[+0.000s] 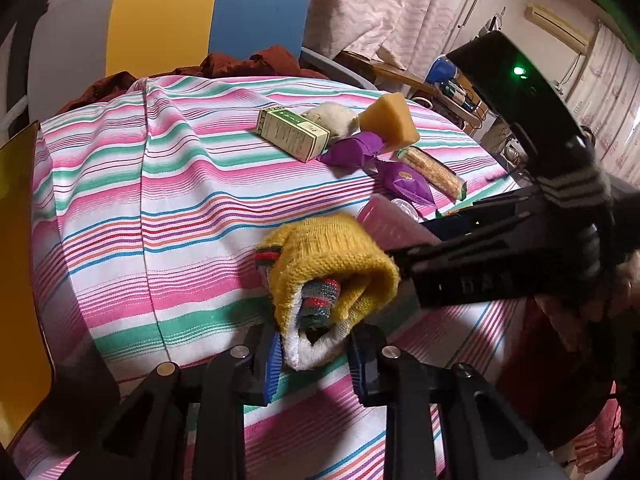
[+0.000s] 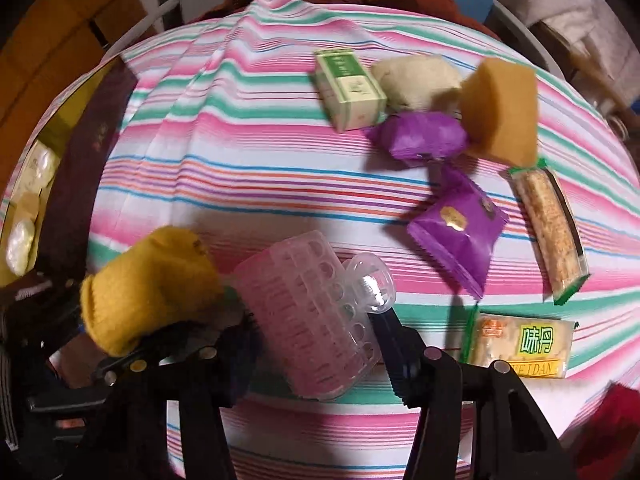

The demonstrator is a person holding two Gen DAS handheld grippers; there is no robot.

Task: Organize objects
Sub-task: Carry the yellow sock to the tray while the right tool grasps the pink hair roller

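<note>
Surface: desk (image 2: 248, 184) under a pink, green and white striped cloth; goods lie loose, unsorted, mostly toward the far right.

Item 1. Rolled sock bundle (image 1: 332, 276), mustard-yellow outer sock folded over striped and white ones. Location: near edge of the desk, between the fingers of the left tongs (image 1: 314, 360). The blue pads sit at either side of its white end; judged pinching it, though contact on both sides is not fully clear. Rolling keeps the pair together as one unit for carrying.

Item 2. Pink hair roller (image 2: 308, 316) with clear plastic clip, just beside the sock bundle. The right tongs (image 2: 316, 344) bracket it, fingers spread wide on either side; a firm grip cannot be told.

Item 3. Green carton (image 2: 348, 88), cream pouch (image 2: 416, 80), orange sponge block (image 2: 500, 112) leaning upright, touching in a cluster at the far side.

Item 4. Two purple wrapped snacks (image 2: 456, 236), a long cracker pack (image 2: 548, 232), a yellow-labelled cracker pack (image 2: 520, 344); near one another at right.

Judgement: both tongs take the non-food items first, leaving the snacks grouped.
</note>
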